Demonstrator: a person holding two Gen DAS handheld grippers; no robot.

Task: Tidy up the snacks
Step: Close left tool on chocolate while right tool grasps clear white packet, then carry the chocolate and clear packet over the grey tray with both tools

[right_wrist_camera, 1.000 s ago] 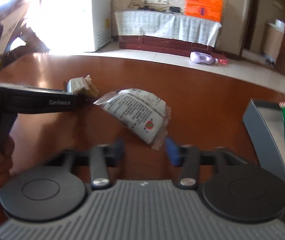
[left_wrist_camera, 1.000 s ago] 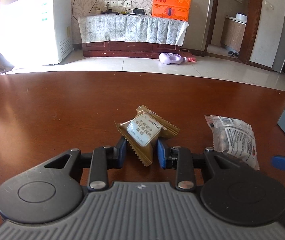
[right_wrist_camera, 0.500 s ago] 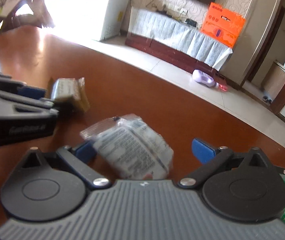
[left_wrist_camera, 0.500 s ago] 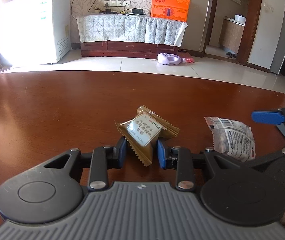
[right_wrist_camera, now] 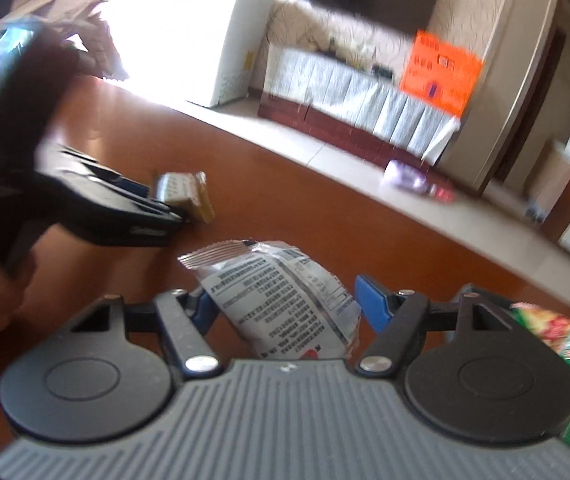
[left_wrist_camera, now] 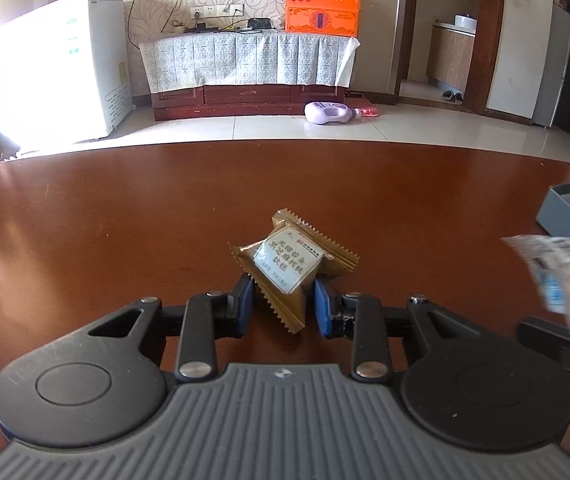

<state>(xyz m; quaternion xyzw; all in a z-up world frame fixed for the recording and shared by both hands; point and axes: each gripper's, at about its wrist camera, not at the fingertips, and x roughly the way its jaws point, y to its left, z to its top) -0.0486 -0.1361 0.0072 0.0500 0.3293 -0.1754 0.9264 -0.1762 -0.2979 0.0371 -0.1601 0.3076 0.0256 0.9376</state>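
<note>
Since a second ago the clear white packet (right_wrist_camera: 281, 296) has left the table (left_wrist_camera: 125, 208) and the right gripper's jaws have been closing on it. Left gripper (left_wrist_camera: 283, 304) clamped on gold snack packet (left_wrist_camera: 291, 264), low over the wood, near centre. Right gripper (right_wrist_camera: 285, 304): packet between the pads and lifted, right pad looks a shade clear, so grip seems light. Grey bin (left_wrist_camera: 561, 210) sits at far right. Advice: squeeze firmly before carrying; release low inside the bin.
</note>
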